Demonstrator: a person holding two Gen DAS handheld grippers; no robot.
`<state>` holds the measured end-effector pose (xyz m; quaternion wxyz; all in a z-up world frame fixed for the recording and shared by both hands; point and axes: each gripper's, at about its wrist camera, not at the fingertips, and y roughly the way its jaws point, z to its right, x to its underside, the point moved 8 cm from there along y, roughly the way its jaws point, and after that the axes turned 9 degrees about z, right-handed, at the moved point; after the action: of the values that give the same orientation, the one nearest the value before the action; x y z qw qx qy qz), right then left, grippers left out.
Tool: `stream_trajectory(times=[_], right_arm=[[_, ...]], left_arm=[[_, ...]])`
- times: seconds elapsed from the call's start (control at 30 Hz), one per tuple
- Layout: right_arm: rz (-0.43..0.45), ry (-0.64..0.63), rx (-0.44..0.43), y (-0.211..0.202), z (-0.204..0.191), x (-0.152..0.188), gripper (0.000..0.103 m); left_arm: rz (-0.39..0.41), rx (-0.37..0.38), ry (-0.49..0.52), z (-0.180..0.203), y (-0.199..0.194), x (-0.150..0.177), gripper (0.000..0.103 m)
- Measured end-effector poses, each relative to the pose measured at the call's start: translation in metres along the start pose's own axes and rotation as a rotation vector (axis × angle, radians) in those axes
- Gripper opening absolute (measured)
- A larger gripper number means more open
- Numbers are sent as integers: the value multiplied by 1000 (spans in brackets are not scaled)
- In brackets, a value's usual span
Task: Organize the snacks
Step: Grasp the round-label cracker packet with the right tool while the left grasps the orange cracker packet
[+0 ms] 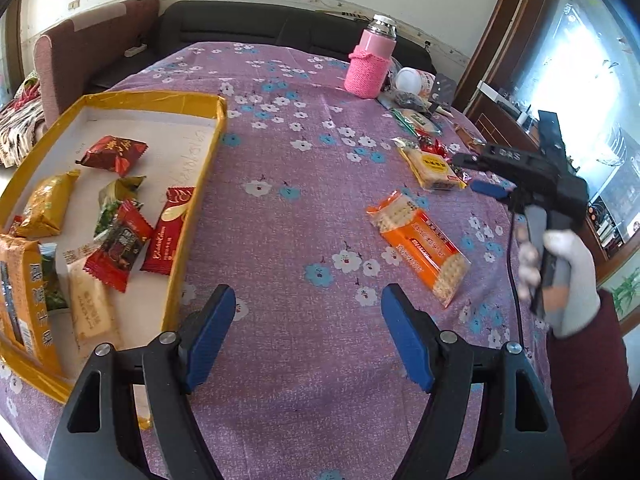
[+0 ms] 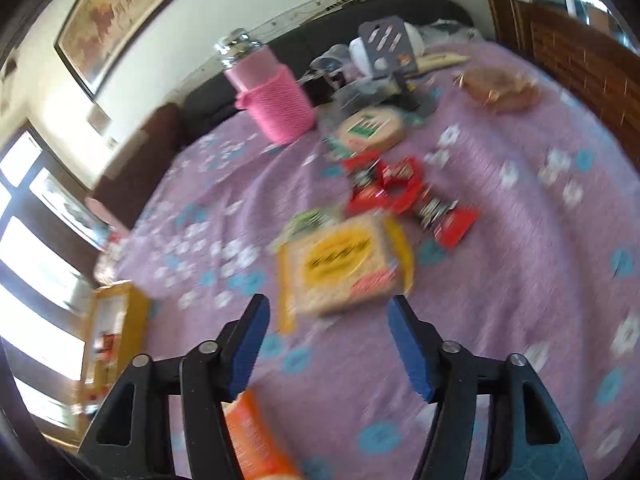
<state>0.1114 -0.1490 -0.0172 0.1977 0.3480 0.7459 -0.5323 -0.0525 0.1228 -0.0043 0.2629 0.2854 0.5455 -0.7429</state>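
A shallow yellow-rimmed box lies at the left of the purple flowered cloth and holds several wrapped snacks. My left gripper hovers open over bare cloth beside the box, with nothing between its fingers. An orange cracker pack lies to its right. A gloved hand holds my right gripper, which is open and points at a yellow-labelled cracker pack. In the blurred right wrist view that pack sits just beyond the open right gripper, not touched. The orange pack shows under the left finger.
Red-wrapped candies and a round green-labelled pack lie behind the yellow pack. A pink bottle in a knitted sleeve stands at the far side with other clutter. A dark sofa lies beyond the table, a wooden cabinet at the right.
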Motion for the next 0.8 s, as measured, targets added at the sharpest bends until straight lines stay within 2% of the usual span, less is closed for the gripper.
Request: stream_trajectory(times=[0.03, 0.2, 0.3, 0.43, 0.5, 0.6, 0.7, 0.73, 0.8], right_arm=[[-5, -28, 27, 7, 1, -5, 75], [-79, -81, 105, 47, 6, -20, 76], [-117, -143, 169, 67, 1, -22, 84], [-140, -226, 182, 77, -16, -13, 97], [-160, -277, 198, 83, -20, -7, 99], [-139, -274, 199, 78, -20, -5, 96], [-129, -215, 173, 68, -15, -3, 83], [-122, -217, 155, 63, -17, -2, 75], [-121, -247, 169, 54, -20, 4, 74]], left_arm=[[-8, 14, -4, 2, 2, 0, 75], [-41, 46, -13, 6, 13, 2, 75], [-54, 56, -13, 8, 17, 3, 75], [-60, 65, -17, 9, 21, 2, 75], [-61, 74, -22, 9, 22, 2, 75], [-62, 80, -29, 9, 23, 2, 75], [-65, 80, -27, 11, 23, 2, 75], [-65, 82, -26, 11, 23, 2, 75], [-64, 87, -23, 14, 22, 2, 75]])
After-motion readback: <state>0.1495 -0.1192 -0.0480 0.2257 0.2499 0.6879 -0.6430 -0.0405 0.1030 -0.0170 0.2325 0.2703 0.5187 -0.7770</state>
